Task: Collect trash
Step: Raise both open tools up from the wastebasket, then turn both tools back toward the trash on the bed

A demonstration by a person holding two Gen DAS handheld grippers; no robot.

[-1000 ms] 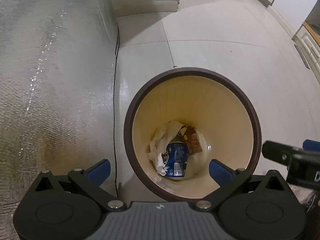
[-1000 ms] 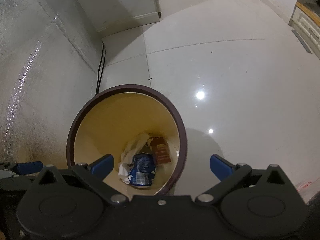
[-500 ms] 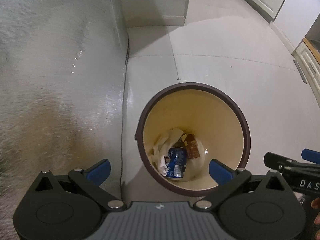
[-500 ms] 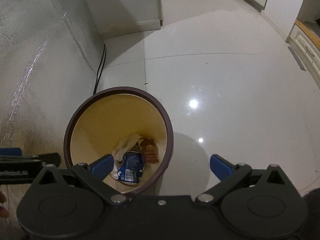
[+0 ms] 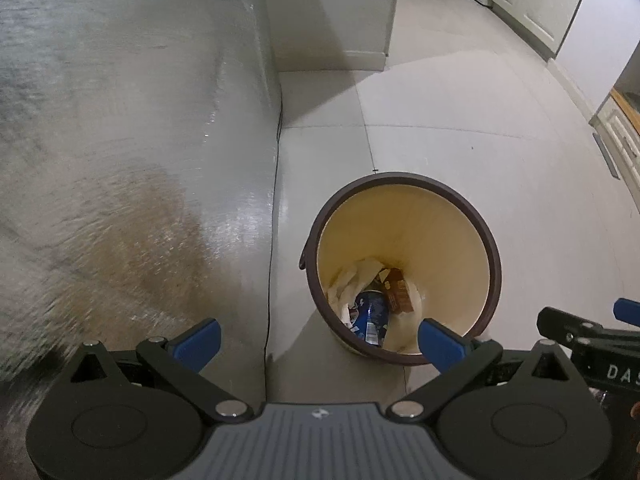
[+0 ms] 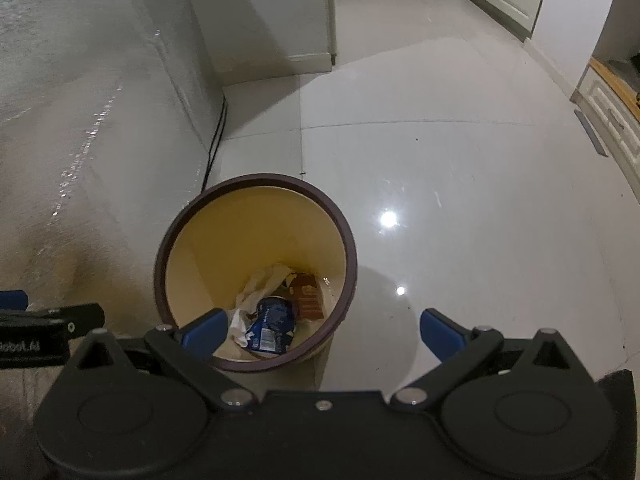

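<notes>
Open floor [image 6: 460, 184] right of bin [image 6: 344, 240]

One bin [image 5: 494, 256], one blue can [image 5: 370, 314], one brown carton [image 5: 398, 292], one crumpled tissue [image 5: 348, 284].

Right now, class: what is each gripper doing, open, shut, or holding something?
Left gripper: open, holding nothing.
Right gripper: open, holding nothing.
</notes>
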